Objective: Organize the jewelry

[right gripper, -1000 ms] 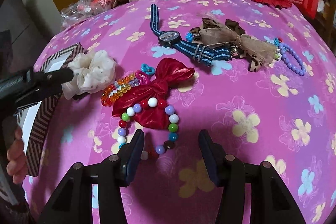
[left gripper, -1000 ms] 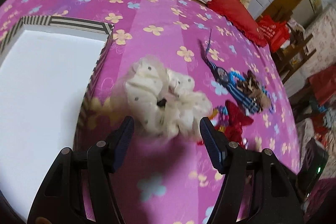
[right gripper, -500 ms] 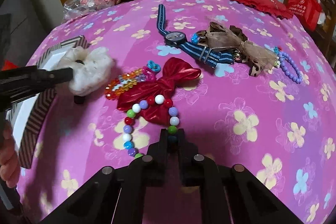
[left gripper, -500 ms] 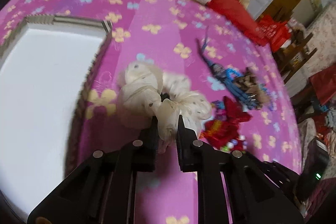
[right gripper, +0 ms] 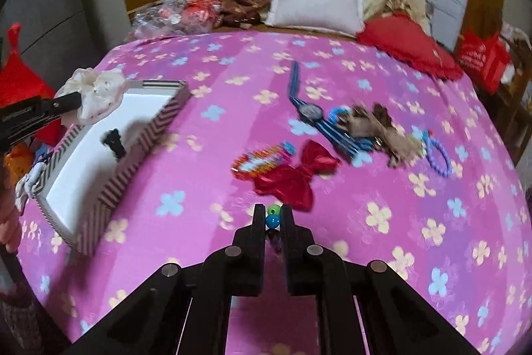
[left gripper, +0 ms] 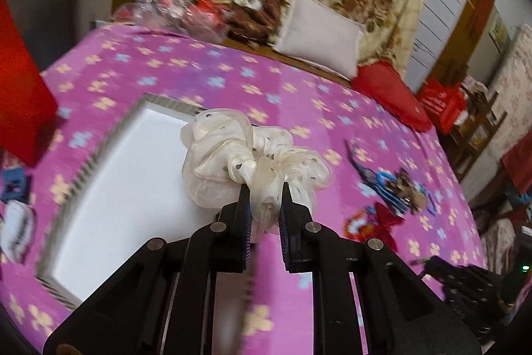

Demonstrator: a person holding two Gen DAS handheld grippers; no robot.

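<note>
A ruffled cream organza scrunchie with dark dots (left gripper: 252, 162) is pinched in the nearly closed left tongs (left gripper: 264, 202), above the white striped-rimmed box (left gripper: 109, 175). Glossy green and blue beads of a bracelet (right gripper: 273, 218) are clamped in the closed right tongs (right gripper: 273, 217), over the pink flowered bedspread (right gripper: 382, 222).

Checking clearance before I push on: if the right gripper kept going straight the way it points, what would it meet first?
Most likely the red bow, lying on the bedspread just beyond the right gripper, which is shut on the bead bracelet. Depth is uncertain.

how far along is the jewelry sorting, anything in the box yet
Only one small dark item lies in the striped box. In hand: left hand-held gripper holds the cream scrunchie; right hand-held gripper grips the bead bracelet. Left: red bow, watch, purple bracelet.
</note>
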